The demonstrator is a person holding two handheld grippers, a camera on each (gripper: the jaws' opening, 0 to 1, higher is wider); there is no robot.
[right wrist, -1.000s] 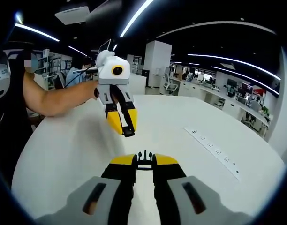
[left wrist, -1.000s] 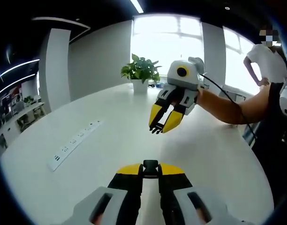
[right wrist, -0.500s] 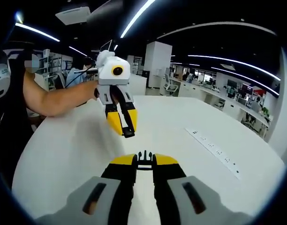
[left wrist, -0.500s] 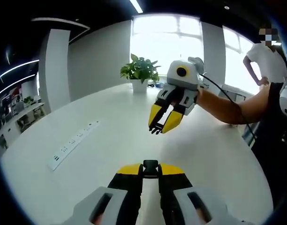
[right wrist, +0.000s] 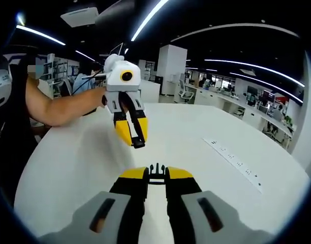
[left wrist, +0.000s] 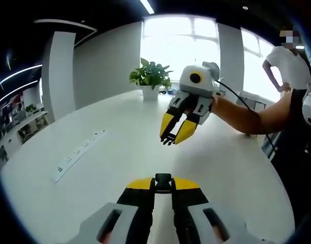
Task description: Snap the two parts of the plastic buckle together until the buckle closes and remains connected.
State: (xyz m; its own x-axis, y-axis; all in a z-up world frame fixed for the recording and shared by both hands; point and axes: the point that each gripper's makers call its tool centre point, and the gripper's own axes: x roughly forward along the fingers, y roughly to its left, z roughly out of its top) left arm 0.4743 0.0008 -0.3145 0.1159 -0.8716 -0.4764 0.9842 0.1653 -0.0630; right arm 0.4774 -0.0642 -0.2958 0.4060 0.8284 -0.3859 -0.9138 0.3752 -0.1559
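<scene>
My left gripper [left wrist: 163,180] is shut on a black buckle part [left wrist: 163,181], whose squarish end sticks out between the yellow-tipped jaws. My right gripper [right wrist: 156,174] is shut on the other buckle part [right wrist: 156,171], whose prongs point forward. The two grippers face each other above the white table [left wrist: 115,137], a short gap apart. In the left gripper view the right gripper [left wrist: 172,136] hangs above centre with the pronged part [left wrist: 167,139] at its tip. The left gripper [right wrist: 133,140] in the right gripper view points down with its part [right wrist: 139,144].
A white power strip [left wrist: 76,155] [right wrist: 236,165] lies on the table to one side. A potted plant [left wrist: 151,77] stands at the far edge by the window. A person [left wrist: 292,61] stands at the table's right; the holder's forearms [left wrist: 247,114] [right wrist: 59,107] reach in.
The two grippers have drifted only slightly; the right gripper sits a touch higher and further left in the left gripper view. Both stay shut on their parts.
</scene>
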